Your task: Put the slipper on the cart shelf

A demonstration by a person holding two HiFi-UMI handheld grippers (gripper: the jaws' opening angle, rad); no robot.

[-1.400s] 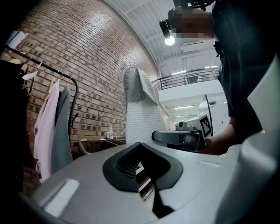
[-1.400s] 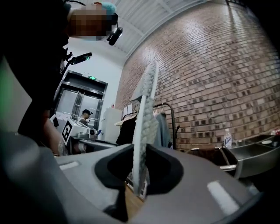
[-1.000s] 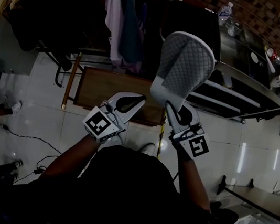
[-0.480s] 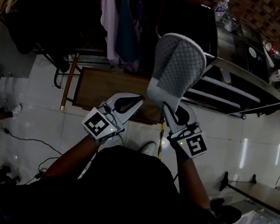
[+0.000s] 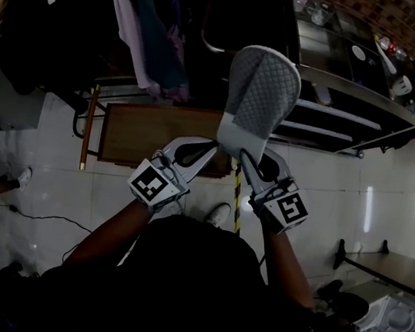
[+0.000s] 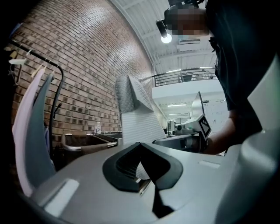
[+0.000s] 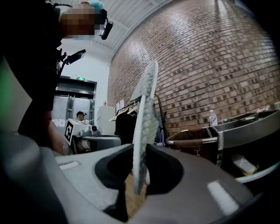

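Slipper position: the slipper (image 5: pixel 261 91) is held in the air, toe up, in front of the cart shelf (image 5: pixel 331 111) and not yet on it.
Right gripper (image 5: pixel 249 159): jaws clenched on the heel end of the sole, which sits edge-on between them.
Left gripper (image 5: pixel 206 148): jaws pressed together on nothing, just beside the heel.
Handling: probably light, with a soft quilted upper and a flexible sole; not fragile and not slippery.
Grip point: the sole rim at the heel, since the upper would likely sag.

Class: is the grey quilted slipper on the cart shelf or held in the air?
Held in the air: the grey quilted slipper stands upright, heel clamped in the right tongs, short of the metal cart shelf.
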